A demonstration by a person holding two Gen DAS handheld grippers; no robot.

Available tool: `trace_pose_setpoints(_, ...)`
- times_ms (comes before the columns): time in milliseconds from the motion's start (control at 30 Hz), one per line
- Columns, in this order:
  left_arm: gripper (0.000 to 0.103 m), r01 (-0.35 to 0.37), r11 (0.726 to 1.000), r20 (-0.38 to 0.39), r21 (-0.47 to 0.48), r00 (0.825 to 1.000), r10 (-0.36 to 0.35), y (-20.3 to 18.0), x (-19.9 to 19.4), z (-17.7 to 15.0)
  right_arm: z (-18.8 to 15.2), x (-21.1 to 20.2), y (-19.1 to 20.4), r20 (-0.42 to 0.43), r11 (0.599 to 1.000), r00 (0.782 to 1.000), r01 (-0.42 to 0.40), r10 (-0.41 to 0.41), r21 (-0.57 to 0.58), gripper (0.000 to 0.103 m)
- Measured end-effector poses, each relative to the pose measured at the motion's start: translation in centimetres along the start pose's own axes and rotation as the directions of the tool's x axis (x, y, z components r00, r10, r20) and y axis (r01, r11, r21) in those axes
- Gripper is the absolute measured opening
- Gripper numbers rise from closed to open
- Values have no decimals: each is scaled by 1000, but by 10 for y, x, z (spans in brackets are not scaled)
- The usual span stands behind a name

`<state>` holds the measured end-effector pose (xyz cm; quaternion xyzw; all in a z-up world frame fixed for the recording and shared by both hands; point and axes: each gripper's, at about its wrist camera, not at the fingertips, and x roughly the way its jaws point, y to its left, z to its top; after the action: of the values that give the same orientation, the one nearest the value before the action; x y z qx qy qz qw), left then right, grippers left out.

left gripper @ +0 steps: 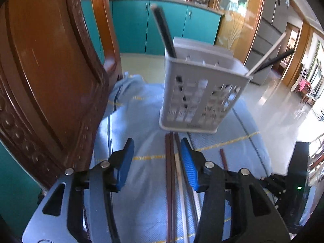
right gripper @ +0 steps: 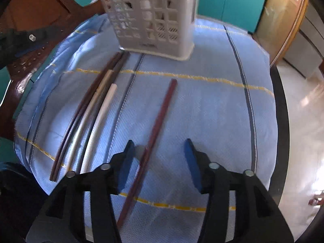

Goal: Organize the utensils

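Both tongs spread: right tongs (right gripper: 160,147) straddle lone chopstick (right gripper: 154,133), left tongs (left gripper: 157,147) over bundle (left gripper: 172,172), prob. bound for caddy (left gripper: 202,93).

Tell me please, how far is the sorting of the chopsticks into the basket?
Done: a few chopsticks already stand in the white basket. In hand: nothing; both tongs are open, and the right tongs straddle a lone reddish-brown chopstick on the blue cloth. Left: that one and the bundle of dark and white chopsticks beside it.

White lattice basket (right gripper: 149,16) is sitting on blue cloth (right gripper: 202,111) striped yellow and navy; brown, cream and white chopsticks (right gripper: 95,111) lying alongside.
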<state>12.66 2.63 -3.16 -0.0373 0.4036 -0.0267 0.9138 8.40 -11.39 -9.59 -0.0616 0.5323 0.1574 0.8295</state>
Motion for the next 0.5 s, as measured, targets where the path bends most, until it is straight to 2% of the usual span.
trace_pose_setpoints(133, 52, 21, 1000, -50, 0, 999, -21, -3, 8, -6, -5, 4, 7, 17, 999, 999, 35, -35, -29, 54)
trace_pose_setpoints(267, 55, 17, 1000, -69, 13, 997, -16, -7, 12, -10, -2, 3, 17, 34, 997, 999, 29, -26, -74, 17)
trace_pose_setpoints(300, 56, 15, 1000, -72, 15, 997, -14, -7, 12, -12, -1, 3, 17, 37, 996, 999, 30, -27, -79, 14)
trace_pose_setpoints(500, 57, 11, 1000, -107, 13, 994, -10, -8, 18, -15, 2, 3, 5, 48, 998, 997, 60, -59, -32, 10)
